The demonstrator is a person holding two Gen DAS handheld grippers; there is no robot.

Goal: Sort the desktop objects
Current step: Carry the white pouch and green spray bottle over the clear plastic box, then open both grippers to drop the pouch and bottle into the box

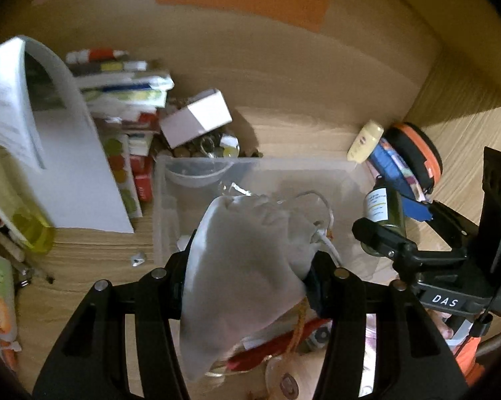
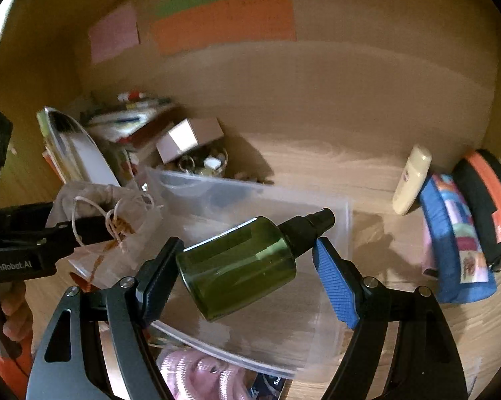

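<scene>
Sorting is mid-drop: my left gripper (image 1: 250,266) pinches a pale drawstring cloth pouch (image 1: 247,253) above the clear plastic bin (image 1: 160,200) mid-desk, while my right gripper (image 2: 247,266), apparently spread, frames a green spray bottle (image 2: 240,266); next I lower both inside.

the right gripper (image 2: 247,266) has a green bottle (image 2: 240,266) between its spread fingers over the clear bin (image 2: 330,220); the left gripper (image 2: 94,230) pinches a pouch (image 2: 100,200).
</scene>
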